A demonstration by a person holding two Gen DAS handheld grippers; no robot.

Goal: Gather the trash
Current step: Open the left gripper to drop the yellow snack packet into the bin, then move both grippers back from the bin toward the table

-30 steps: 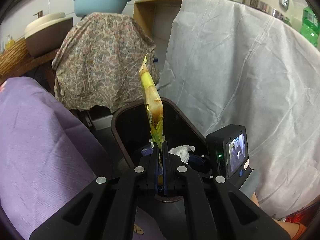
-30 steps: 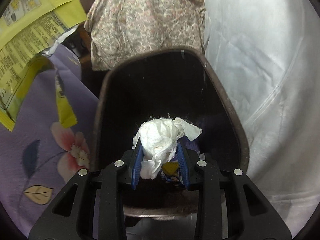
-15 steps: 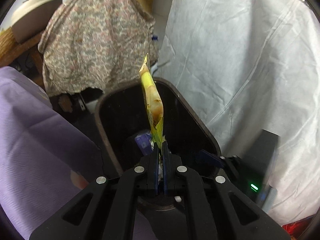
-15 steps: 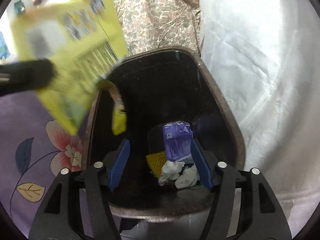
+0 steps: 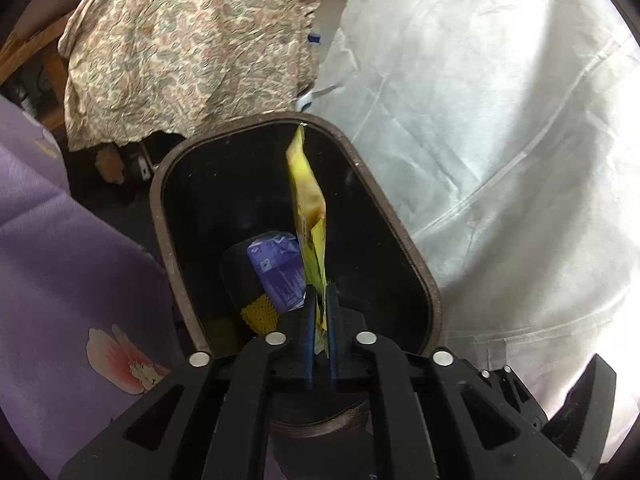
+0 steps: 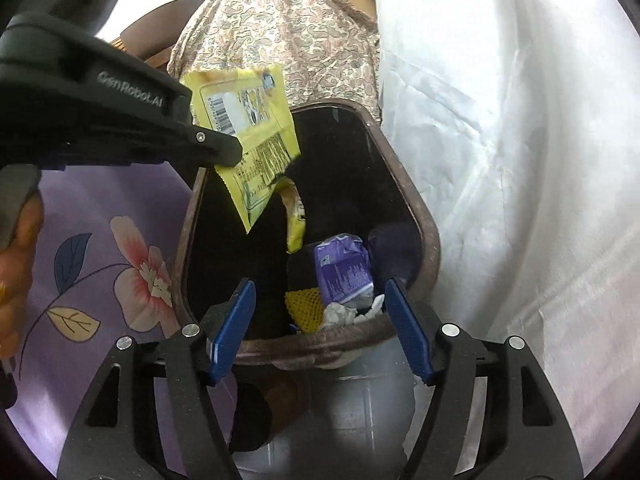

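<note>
My left gripper (image 5: 319, 300) is shut on a yellow snack wrapper (image 5: 307, 196), held edge-on over the open brown trash bin (image 5: 404, 240). From the right wrist view the left gripper (image 6: 224, 152) and wrapper (image 6: 256, 136) hang above the bin (image 6: 416, 208). My right gripper (image 6: 318, 320) is open and empty at the bin's near rim. Inside the bin lie a purple packet (image 6: 344, 272), a yellow mesh piece (image 6: 304, 304) and white tissue (image 6: 340, 314).
A purple flowered cloth (image 6: 100, 264) lies left of the bin. A white sheet (image 6: 520, 160) hangs on the right. A paisley cloth (image 6: 288, 32) covers something behind the bin. Tiled floor (image 6: 360, 412) shows below.
My right gripper opened and dropped the white tissue into the bin, then drew back. My left gripper carried the yellow wrapper forward over the bin's opening.
</note>
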